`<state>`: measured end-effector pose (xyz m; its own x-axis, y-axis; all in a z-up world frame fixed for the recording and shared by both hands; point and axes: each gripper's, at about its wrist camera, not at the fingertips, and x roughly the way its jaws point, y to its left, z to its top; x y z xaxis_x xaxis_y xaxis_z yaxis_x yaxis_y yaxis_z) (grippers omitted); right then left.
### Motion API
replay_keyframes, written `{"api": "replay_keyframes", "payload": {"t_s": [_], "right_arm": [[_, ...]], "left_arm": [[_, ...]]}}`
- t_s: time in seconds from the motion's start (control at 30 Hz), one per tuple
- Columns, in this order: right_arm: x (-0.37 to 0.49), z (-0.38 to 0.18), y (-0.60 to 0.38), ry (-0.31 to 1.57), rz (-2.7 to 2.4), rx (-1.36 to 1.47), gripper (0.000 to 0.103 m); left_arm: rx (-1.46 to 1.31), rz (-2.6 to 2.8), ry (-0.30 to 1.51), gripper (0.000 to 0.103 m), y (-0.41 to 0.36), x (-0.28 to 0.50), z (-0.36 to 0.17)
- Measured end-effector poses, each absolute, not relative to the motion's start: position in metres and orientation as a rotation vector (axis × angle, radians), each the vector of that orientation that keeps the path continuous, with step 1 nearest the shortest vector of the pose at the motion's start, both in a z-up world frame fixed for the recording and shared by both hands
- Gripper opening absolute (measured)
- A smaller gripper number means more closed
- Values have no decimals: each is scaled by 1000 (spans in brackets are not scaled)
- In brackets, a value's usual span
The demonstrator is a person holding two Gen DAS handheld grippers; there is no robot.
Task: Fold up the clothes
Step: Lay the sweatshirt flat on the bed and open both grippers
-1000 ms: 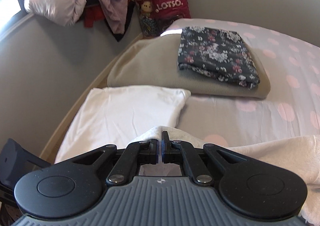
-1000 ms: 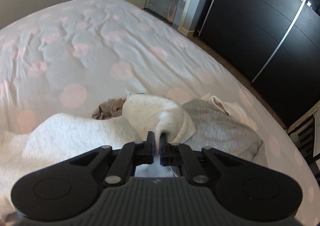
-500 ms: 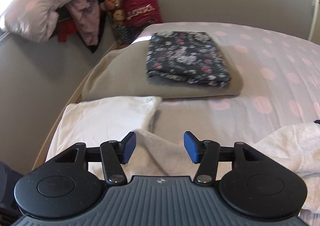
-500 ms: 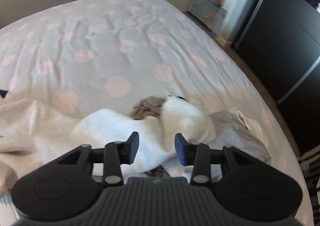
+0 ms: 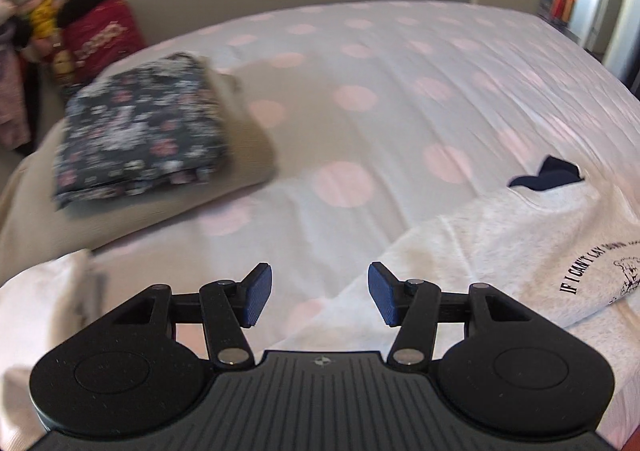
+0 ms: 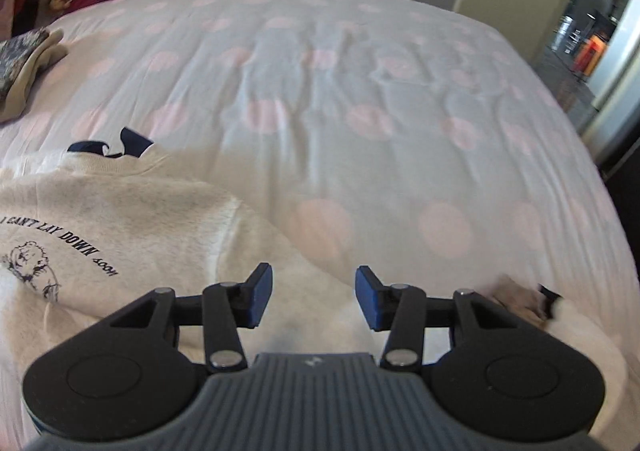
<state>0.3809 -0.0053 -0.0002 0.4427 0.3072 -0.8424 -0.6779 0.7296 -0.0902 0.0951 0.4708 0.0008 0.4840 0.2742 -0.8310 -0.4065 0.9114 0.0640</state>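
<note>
Both grippers have let go of the cloth they pinched a second ago: left gripper [image 5: 320, 297] and right gripper [image 6: 314, 297] stand apart, empty. A cream sweatshirt [image 6: 132, 219] with black lettering lies spread at the bed's [image 6: 360, 99] near edge. Only the left view shows the floral stack [image 5: 136, 131] whole.

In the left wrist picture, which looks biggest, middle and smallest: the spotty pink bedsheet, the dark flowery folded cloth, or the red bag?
1. Polka-dot pink bedsheet, biggest.
2. Dark floral folded cloth.
3. Red bag, smallest, though it sits farthest from the camera, so it may only look small.
</note>
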Motion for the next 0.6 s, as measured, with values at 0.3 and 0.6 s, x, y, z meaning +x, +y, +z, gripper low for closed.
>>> {"api": "replay_keyframes", "payload": {"t_s": [0.3, 0.6], "right_arm": [[435, -55, 58, 968, 740, -410, 56], [448, -100, 88, 1000, 843, -467, 65]], "left_arm": [[-144, 188, 1001, 52, 459, 186, -79], [-62, 68, 1068, 63, 450, 212, -124]]}}
